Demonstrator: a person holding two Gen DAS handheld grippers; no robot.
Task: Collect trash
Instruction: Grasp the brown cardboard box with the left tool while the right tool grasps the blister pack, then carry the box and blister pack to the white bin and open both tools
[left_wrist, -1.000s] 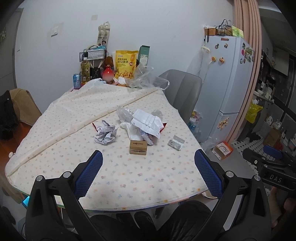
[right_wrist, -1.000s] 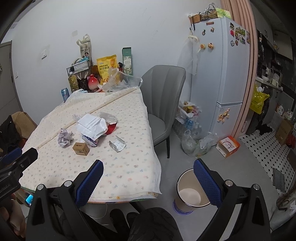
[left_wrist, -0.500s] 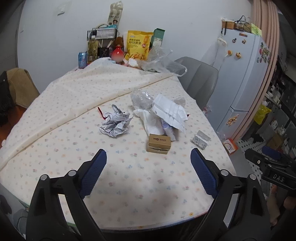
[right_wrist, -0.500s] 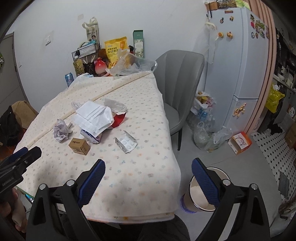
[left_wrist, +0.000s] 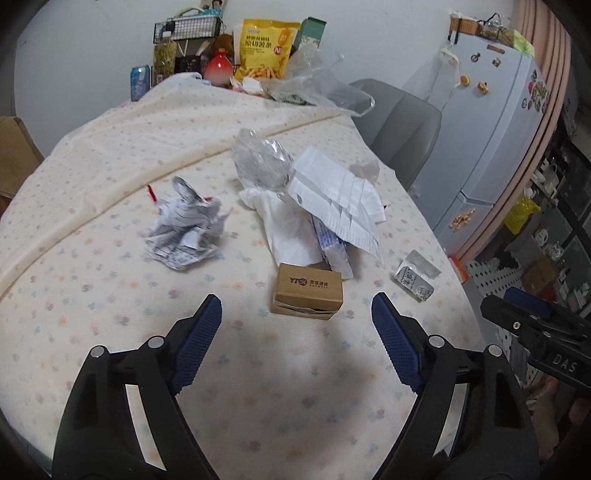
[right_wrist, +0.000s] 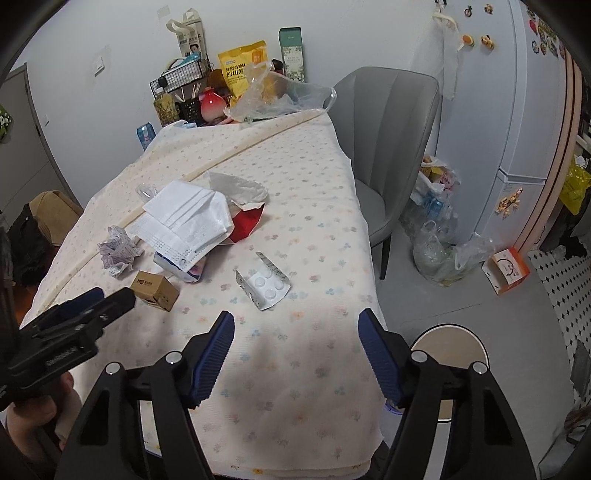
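Note:
Trash lies on the flowered tablecloth (left_wrist: 110, 295): a small brown cardboard box (left_wrist: 307, 290), a crumpled printed paper (left_wrist: 183, 225), white face masks (left_wrist: 338, 201), a white tissue (left_wrist: 286, 229), clear plastic wrap (left_wrist: 262, 162) and a silver pill blister (left_wrist: 415, 277). My left gripper (left_wrist: 295, 328) is open and empty, just short of the box. My right gripper (right_wrist: 295, 350) is open and empty, above the table's near edge, short of the blister (right_wrist: 264, 284). The box (right_wrist: 155, 290), the paper (right_wrist: 118, 253) and the masks (right_wrist: 188, 218) show to its left. A round waste bin (right_wrist: 448, 354) stands on the floor at the right.
A grey chair (right_wrist: 388, 147) stands at the table's right side. Snack bags, a wire basket, a red vase (left_wrist: 218, 68) and a can crowd the far end. A white fridge (left_wrist: 491, 129) and plastic bags (right_wrist: 439, 236) are beyond the chair. An orange box (right_wrist: 508, 269) lies on the floor.
Both grippers have moved forward and lower over the table. The box now sits just ahead of the left gripper and the blister just ahead of the right. Both stay open.

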